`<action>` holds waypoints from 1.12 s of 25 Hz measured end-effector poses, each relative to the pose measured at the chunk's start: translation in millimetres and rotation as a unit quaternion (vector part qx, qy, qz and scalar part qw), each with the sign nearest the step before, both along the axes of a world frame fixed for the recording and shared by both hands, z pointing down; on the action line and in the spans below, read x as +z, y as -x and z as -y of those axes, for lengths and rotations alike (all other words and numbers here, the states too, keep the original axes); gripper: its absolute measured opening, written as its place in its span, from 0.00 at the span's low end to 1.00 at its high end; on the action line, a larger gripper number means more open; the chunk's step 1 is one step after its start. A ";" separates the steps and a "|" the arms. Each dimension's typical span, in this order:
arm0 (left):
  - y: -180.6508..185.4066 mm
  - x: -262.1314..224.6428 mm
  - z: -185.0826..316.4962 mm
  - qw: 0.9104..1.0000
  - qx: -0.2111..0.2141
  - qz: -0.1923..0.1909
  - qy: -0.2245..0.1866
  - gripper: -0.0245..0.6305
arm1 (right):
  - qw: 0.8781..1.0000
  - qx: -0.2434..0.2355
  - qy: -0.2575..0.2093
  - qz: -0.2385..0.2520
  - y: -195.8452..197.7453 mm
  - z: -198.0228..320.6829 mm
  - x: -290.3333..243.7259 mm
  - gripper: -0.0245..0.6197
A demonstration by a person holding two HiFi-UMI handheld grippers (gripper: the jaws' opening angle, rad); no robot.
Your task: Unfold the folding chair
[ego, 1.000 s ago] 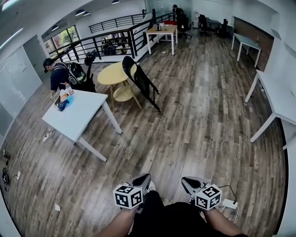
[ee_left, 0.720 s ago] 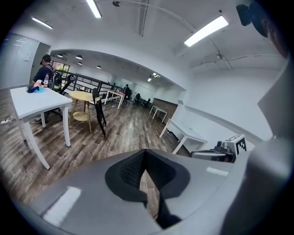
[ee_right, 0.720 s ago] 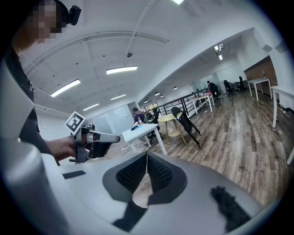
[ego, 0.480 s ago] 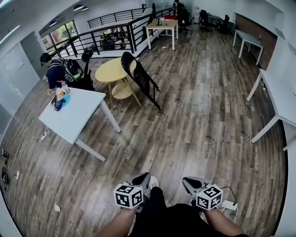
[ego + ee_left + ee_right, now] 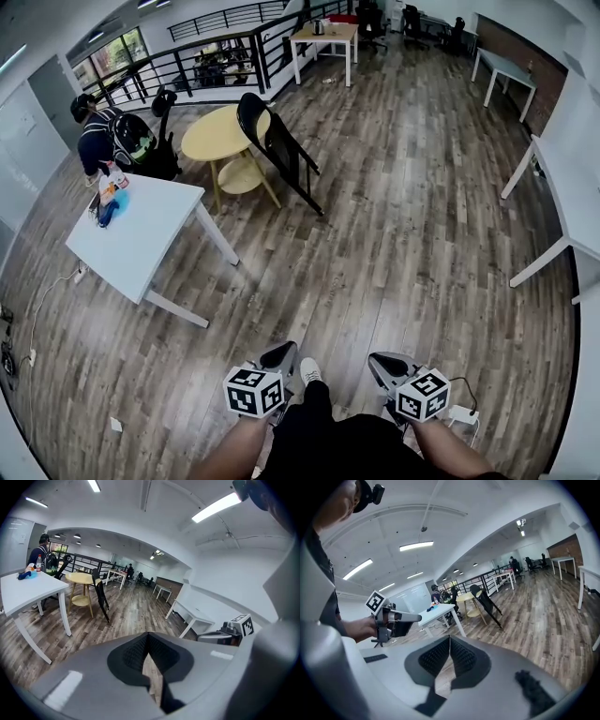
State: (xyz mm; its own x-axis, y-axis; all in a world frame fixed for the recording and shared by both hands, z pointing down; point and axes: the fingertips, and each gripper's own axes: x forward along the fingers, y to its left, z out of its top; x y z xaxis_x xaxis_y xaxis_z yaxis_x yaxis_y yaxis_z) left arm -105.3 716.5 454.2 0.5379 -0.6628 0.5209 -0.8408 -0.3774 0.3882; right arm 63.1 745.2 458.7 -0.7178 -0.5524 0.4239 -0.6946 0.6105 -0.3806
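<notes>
Plainly folded, the black folding chair (image 5: 279, 155) stands on the wooden floor (image 5: 403, 244) far across the room. It is tilted, with its rounded top resting against the edge of a round yellow table (image 5: 214, 136) and its feet set out on the boards on the side nearer the camera. Its long axis therefore runs on a slant, from the table's rim down and out to the floor. Just beside that table is a white surface (image 5: 141, 234) with bottles (image 5: 108, 192) at its far corner, and a person (image 5: 94, 141) with a backpack is bent over there. A dark railing (image 5: 216, 61) closes the room behind.

Both tools are low in the head view and well apart from the chair. The left gripper (image 5: 279, 354) has its jaws pressed together on nothing, and the right gripper (image 5: 382, 366) likewise has its jaws together and empty.

Seen from the head, the chair lies almost straight ahead of the left gripper and off to the left of the right one, so the left hand looks slightly nearer. Unfolding has not begun, and my judgement is that the gap must be crossed and the jaws opened first.
</notes>
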 end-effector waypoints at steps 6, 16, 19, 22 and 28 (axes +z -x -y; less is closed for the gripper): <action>22.0 14.1 44.2 1.000 0.001 -0.003 0.015 0.05 | 1.000 -0.003 0.019 -0.008 25.9 49.2 12.5 0.05; 69.0 15.4 116.1 1.000 -0.004 -0.018 0.014 0.05 | 0.999 -0.038 0.013 -0.025 97.1 142.9 4.6 0.05; 83.3 11.7 139.2 1.000 -0.007 -0.023 0.005 0.05 | 0.998 -0.051 0.005 -0.026 121.3 166.3 0.7 0.05; 96.7 5.1 162.2 1.000 -0.005 -0.020 -0.010 0.05 | 0.998 -0.053 -0.010 -0.026 136.1 187.1 -6.5 0.05; 122.6 -9.6 187.4 0.999 -0.014 -0.019 -0.035 0.05 | 0.998 -0.047 -0.030 -0.029 149.1 205.8 -19.2 0.05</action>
